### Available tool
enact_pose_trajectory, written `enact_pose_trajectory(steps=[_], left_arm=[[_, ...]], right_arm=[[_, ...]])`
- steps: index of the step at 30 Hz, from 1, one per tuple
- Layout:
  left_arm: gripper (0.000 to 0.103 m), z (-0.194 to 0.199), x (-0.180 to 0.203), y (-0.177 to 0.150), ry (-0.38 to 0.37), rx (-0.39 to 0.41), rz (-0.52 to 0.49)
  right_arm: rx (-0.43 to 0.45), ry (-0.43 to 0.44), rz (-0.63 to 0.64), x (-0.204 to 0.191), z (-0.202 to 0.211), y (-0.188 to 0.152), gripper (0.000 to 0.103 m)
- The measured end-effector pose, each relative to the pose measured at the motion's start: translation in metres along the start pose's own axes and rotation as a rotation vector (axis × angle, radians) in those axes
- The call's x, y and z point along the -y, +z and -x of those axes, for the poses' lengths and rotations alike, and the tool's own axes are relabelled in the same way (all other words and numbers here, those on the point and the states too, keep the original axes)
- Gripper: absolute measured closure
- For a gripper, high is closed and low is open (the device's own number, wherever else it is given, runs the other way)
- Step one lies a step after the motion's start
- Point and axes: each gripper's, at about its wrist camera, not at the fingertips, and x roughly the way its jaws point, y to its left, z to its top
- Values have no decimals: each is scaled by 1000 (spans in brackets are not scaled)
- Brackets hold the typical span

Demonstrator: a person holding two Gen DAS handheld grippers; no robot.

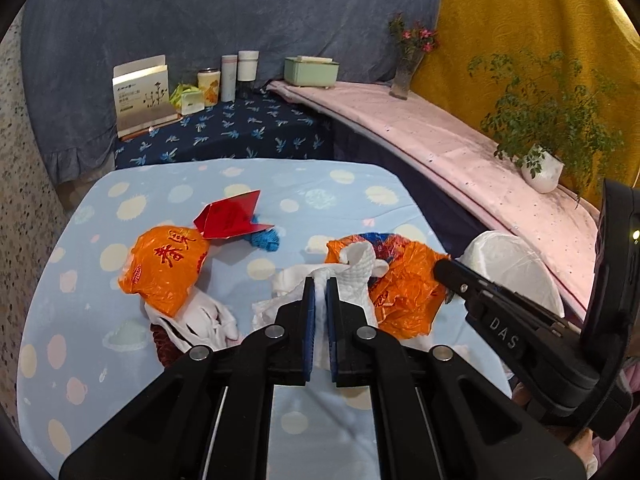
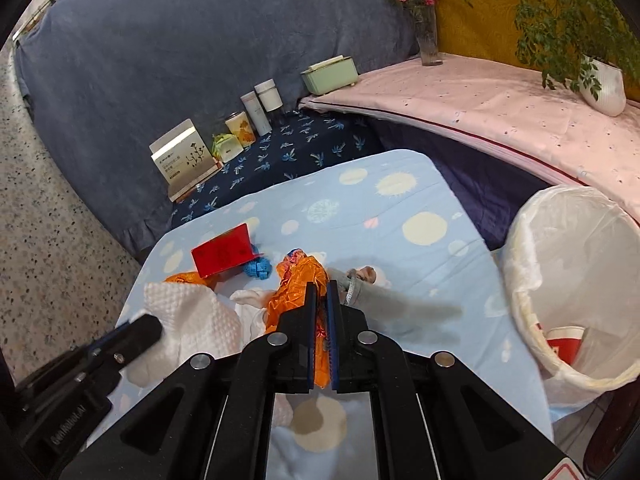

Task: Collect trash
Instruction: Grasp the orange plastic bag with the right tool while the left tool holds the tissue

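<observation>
While both tongs are clenched, the layout reads as follows.
Left tongs (image 1: pixel 320 288): pinched shut on a white paper towel (image 1: pixel 356 264), which is drawn up between the pads.
Right tongs (image 2: pixel 320 292): pinched shut on a crumpled orange plastic bag (image 2: pixel 298 280).
Counter (image 1: pixel 340 184): covered with a light blue cloth printed with pale spots; it carries all loose trash.
Second orange bag (image 1: pixel 168 264): lies on the counter left of the left tongs, over white paper.
Red folded card (image 1: pixel 230 216): beyond that bag, touching a blue crumpled item (image 1: pixel 264 238).
Grey sock-like cloth (image 2: pixel 384 300): just right of the right tongs, on the counter.
Bin (image 2: pixel 576 280): white-lined, beside the counter's right edge, holding a red-and-white paper cup (image 2: pixel 564 344).
</observation>
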Motion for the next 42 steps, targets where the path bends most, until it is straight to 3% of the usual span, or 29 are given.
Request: enact_pose_trajectory(steps=[6,11,13,17,23,28,31,33,36,37,42], left_arm=[[98,10,8,-10,7,-6,7],[98,10,9,-18,15,-23,13],[98,10,10,-20,17,-28,14],[98,9,12,-23,20,-34,10],[98,4,12,-27,27,-47,5],[98,-3,10,-28,34,-59,6],[98,-8,9,-27,37,-65,7],[98,-10,10,-27,35,-69,5],[98,-12,13,-25,35,-67,-3],[98,-13,15,-24,32,-65,-6],[98,-6,26,-15,17,-39,-25]], right_arm=[[-96,-13,-23,23,5,-43,96],[-103,-66,-44,37,15,-68,80],[-90,-68,-56,41,20,-69,74],[-76,-46,-63,43,23,-63,73],[-113,-4,-45,38,-6,-55,71],[-138,-12,-45,38,-31,-54,50],[-168,-17,-42,38,-44,-59,50],[-187,-13,-42,38,-48,-63,57],[-197,-6,-26,35,-47,-68,83],[-195,-4,-19,34,-44,-68,97],[-135,5,-2,27,-15,-58,97]])
